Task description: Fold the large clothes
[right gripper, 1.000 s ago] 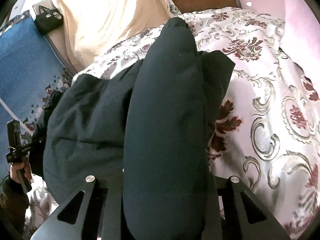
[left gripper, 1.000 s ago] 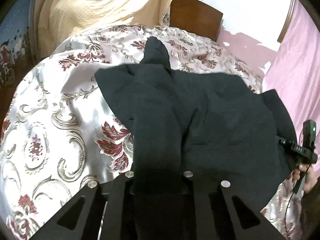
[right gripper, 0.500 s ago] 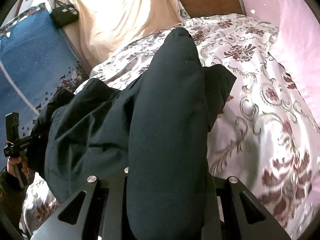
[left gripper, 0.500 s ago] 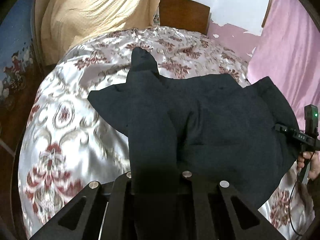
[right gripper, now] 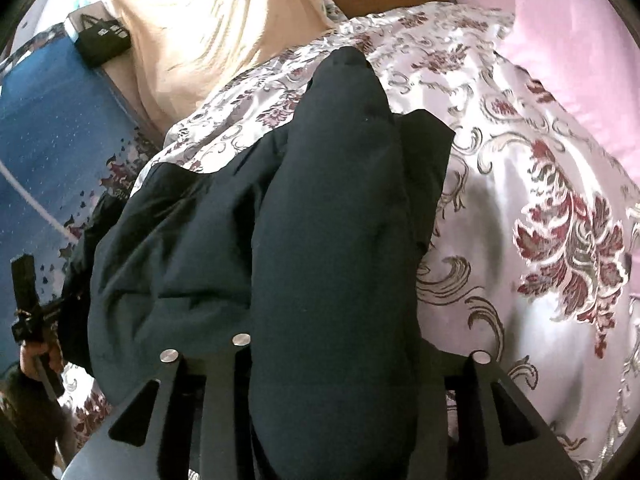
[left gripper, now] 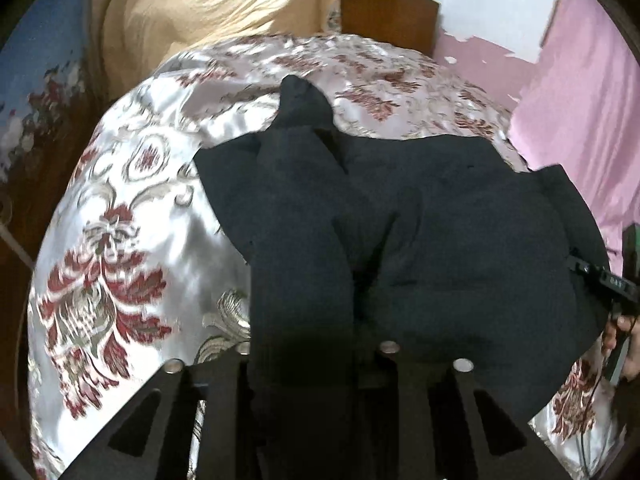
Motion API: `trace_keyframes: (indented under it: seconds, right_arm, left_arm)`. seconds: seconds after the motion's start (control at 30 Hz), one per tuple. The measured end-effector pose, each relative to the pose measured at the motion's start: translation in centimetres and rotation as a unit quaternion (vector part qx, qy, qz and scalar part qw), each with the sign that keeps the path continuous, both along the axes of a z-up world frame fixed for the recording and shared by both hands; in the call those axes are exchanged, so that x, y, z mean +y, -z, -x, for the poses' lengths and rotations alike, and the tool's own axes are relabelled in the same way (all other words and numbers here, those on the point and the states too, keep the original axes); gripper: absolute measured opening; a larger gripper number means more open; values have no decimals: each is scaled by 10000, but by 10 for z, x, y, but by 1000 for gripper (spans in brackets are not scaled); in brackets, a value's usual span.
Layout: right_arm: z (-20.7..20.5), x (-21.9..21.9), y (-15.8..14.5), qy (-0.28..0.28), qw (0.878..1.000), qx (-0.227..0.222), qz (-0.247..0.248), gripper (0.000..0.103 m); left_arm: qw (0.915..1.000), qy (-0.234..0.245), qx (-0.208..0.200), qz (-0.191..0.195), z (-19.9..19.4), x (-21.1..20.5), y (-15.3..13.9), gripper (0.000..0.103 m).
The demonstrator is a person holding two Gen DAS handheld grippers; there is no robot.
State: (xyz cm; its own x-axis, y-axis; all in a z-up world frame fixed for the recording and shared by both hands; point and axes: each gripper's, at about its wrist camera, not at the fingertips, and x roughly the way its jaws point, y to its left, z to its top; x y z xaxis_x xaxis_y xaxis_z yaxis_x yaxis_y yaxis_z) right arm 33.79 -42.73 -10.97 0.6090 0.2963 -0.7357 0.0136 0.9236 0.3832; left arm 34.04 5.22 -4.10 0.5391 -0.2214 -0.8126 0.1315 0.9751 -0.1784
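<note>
Dark garment (left gripper: 460, 240) dragged nearer (bunched, creased)

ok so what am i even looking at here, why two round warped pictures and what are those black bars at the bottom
There is no robot here. A person holds a two-finger gripper in each hand, and each gripper carries a wide-angle camera looking along its fingers; that is why the pictures look round and bent. The black bars are the grippers' own fingers.

One picture comes from the left gripper, the other from the right gripper. In each you can also see the other gripper at the edge.

A dark garment lies on a bed with a shiny floral bedspread. Each gripper has a bunched part of the garment running between its fingers. Both sets of jaws have just been opening, so whether they grip it firmly is unclear.
</note>
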Motion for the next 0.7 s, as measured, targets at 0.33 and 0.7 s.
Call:
trace_keyframes:
  seconds: [0.33, 0.7]
  right_arm:
    - [10, -4, 11, 363, 9991, 150, 182, 73]
    - [45, 16, -16, 784, 9904, -370, 1075, 101]
  left_arm:
    - [9976, -623, 169, -268, 5, 5, 14, 88]
    - [9946, -814, -275, -577, 46, -7, -5, 103]
